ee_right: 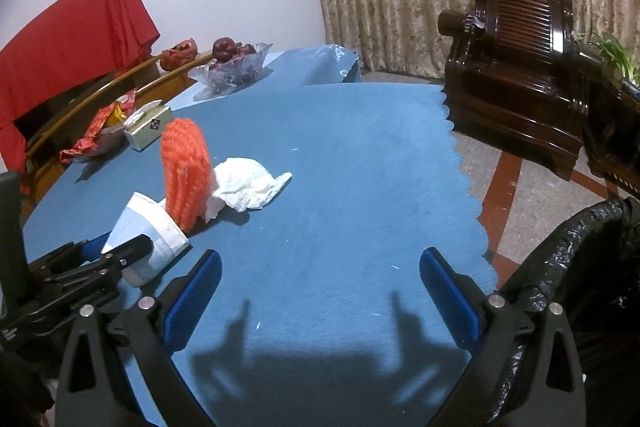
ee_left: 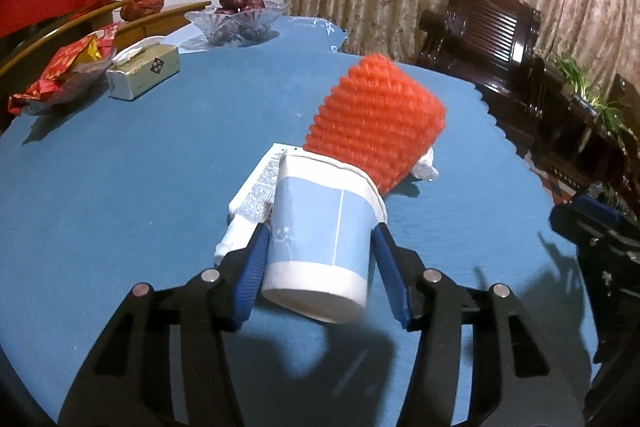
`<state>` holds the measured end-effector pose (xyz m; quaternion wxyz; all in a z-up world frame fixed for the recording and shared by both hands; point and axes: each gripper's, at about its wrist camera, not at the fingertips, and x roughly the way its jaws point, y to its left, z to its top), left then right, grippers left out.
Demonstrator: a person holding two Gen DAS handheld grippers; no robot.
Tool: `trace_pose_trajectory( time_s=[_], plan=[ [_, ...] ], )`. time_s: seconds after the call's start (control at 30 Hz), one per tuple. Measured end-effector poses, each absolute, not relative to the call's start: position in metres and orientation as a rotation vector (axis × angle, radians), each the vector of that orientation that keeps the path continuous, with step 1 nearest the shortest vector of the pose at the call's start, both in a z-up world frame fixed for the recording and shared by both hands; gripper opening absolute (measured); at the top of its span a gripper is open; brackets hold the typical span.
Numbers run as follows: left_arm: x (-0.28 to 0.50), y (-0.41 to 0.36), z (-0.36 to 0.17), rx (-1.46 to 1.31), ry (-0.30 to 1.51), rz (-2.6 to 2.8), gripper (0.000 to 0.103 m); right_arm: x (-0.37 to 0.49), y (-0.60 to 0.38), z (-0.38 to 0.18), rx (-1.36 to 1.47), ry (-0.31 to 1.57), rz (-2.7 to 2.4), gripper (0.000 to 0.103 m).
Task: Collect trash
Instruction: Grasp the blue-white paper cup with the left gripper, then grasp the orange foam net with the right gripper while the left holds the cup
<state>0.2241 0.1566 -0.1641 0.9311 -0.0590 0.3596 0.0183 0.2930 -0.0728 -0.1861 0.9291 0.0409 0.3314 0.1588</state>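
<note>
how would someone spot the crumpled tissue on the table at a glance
On the blue tablecloth, find the tall orange foam net beside the tipped paper cup. The crumpled tissue lies against the net's base: the only white, wrinkled, shapeless thing there.

Ahead of your right gripper (ee_right: pixel 320 291): bare blue felt tablecloth (ee_right: pixel 340 167), clear to the far scalloped edge. Left of it, crumpled white tissue (ee_right: pixel 250 183) and upright orange foam net sleeve (ee_right: pixel 186 167) block. Black-bagged bin (ee_right: pixel 572 267) crowds its right finger.
</note>
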Motion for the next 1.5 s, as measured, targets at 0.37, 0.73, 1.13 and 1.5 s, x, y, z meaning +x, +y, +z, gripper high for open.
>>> trace_pose_trajectory(
  time_s=[0.37,0.73,1.13,1.5],
  plan=[
    [0.191,0.172,-0.139,-0.141,0.682,0.108,0.050,0.290,-0.064,-0.178,0.080,0.658,0.345,0.098],
    [0.199,0.206,-0.125,-0.145,0.648,0.176,0.050,0.302,-0.021,-0.162,0.064,0.628,0.413,0.098],
    [0.218,0.229,-0.125,-0.180,0.644,0.205,0.050,0.340,0.028,-0.165,0.046,0.644,0.456,0.098],
    [0.225,0.240,-0.131,-0.183,0.655,0.218,0.050,0.359,0.046,-0.168,0.037,0.680,0.510,0.079]
  ],
)
